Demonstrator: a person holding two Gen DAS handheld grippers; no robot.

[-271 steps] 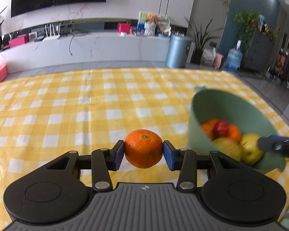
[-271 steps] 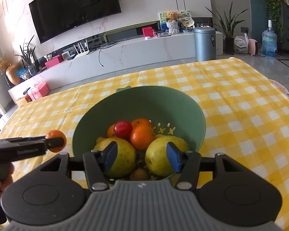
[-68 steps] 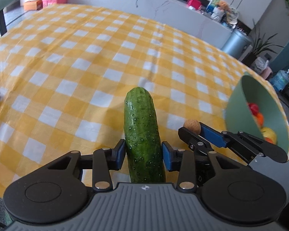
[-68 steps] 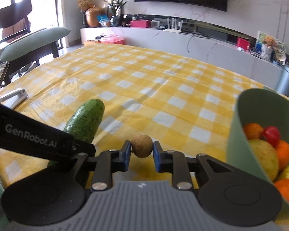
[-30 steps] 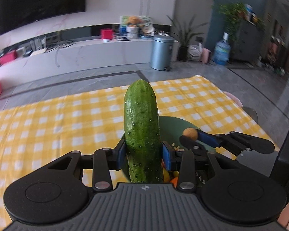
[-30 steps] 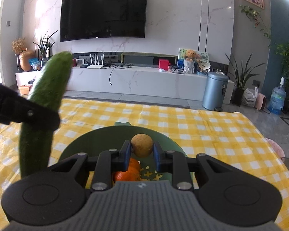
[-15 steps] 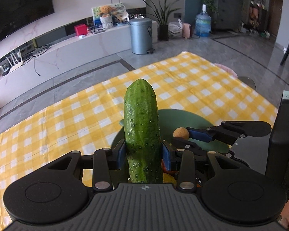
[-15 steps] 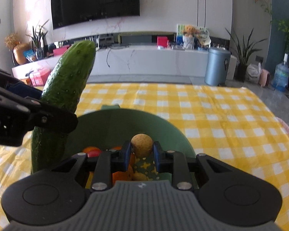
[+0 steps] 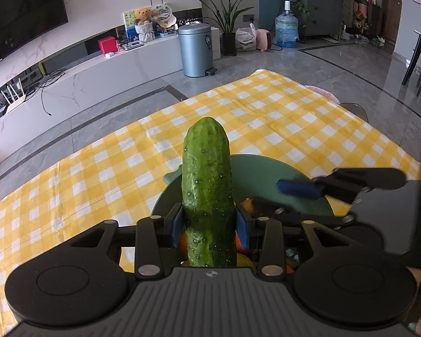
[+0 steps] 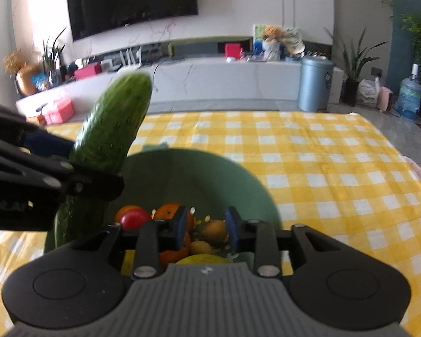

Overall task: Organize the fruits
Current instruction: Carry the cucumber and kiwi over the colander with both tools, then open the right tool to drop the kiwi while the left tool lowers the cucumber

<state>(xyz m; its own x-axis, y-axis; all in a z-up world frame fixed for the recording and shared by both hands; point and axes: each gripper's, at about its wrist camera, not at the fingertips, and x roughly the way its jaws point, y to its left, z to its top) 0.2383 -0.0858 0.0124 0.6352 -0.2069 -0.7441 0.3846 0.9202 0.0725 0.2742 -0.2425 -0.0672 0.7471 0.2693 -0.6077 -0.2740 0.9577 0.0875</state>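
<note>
My left gripper (image 9: pixel 210 226) is shut on a green cucumber (image 9: pixel 207 191) that stands upright over the green bowl (image 9: pixel 263 174). My right gripper (image 10: pixel 205 230) is open just above the bowl (image 10: pixel 188 179). A small brown round fruit (image 10: pixel 214 231) lies in the bowl below its jaws, among oranges (image 10: pixel 171 212), a red tomato (image 10: pixel 134 218) and a yellow fruit (image 10: pixel 202 259). In the right wrist view the cucumber (image 10: pixel 112 129) and the left gripper's fingers (image 10: pixel 50 179) stand at the bowl's left rim. In the left wrist view the right gripper's fingers (image 9: pixel 300 188) reach over the bowl.
The bowl sits on a table with a yellow and white checked cloth (image 9: pixel 294 118). The table's far edge and right edge are close behind the bowl. Beyond are a grey floor, a bin (image 9: pixel 195 50) and a long white cabinet.
My right gripper has opened and the small brown fruit has dropped into the bowl. Both grippers have moved lower over the bowl. The cucumber stays held.
</note>
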